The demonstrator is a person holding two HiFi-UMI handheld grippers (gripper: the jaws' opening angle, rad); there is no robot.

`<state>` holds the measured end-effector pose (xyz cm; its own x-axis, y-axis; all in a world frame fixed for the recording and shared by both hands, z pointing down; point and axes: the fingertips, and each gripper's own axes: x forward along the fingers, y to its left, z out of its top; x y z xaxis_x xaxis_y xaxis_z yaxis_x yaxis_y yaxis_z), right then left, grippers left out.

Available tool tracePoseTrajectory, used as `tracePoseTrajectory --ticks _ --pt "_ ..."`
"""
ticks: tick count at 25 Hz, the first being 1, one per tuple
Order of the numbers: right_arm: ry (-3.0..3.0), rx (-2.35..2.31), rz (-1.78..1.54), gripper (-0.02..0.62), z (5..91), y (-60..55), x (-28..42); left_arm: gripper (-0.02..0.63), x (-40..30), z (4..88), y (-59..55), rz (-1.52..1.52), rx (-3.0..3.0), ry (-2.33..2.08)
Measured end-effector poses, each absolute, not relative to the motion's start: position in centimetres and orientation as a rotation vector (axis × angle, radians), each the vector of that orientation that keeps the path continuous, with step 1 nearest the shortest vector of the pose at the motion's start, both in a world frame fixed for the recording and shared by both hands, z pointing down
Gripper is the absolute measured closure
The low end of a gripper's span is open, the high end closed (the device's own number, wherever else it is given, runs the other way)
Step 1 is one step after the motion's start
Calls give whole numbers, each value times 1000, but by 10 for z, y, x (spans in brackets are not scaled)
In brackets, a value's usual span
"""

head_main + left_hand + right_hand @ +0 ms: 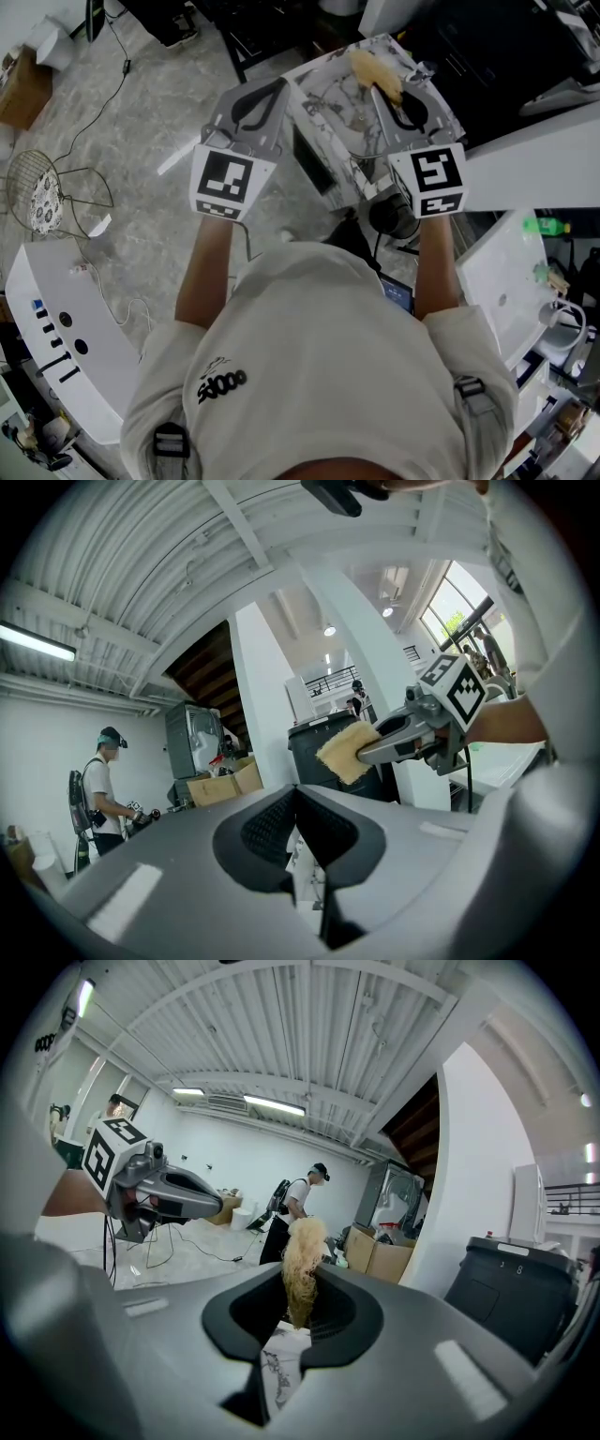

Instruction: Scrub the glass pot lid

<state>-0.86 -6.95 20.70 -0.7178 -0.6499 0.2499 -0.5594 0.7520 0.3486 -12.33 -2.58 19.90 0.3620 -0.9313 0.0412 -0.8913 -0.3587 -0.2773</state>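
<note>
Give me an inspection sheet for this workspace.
Surface: marbled tabletop under the grippers, mostly hidden.
Job's things: sponge present; glass pot lid, nothing seen.
Clutter: wire basket and cardboard box on the floor.
Grippers: left gripper shut, empty; right gripper shut on the sponge.
Cables: black cable across the floor.
Surroundings: person with a backpack in the background; dark bin.

Head view: sat high above the sponge (376, 75), faced steeply down, farthest off.
Left gripper view: sat just left of the sponge (348, 751), looked across at it, tilted upward.
Right gripper view: sat directly behind the sponge (301, 1265), nearest.
Shared by all three: the sponge.
</note>
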Motion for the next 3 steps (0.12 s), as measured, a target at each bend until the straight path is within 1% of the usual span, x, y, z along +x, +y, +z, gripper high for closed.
tracePoseTrajectory --ticks 3 --pt "-2595 930 -354 555 208 -71 -9 595 -125 201 -26 -288 -2416 1644"
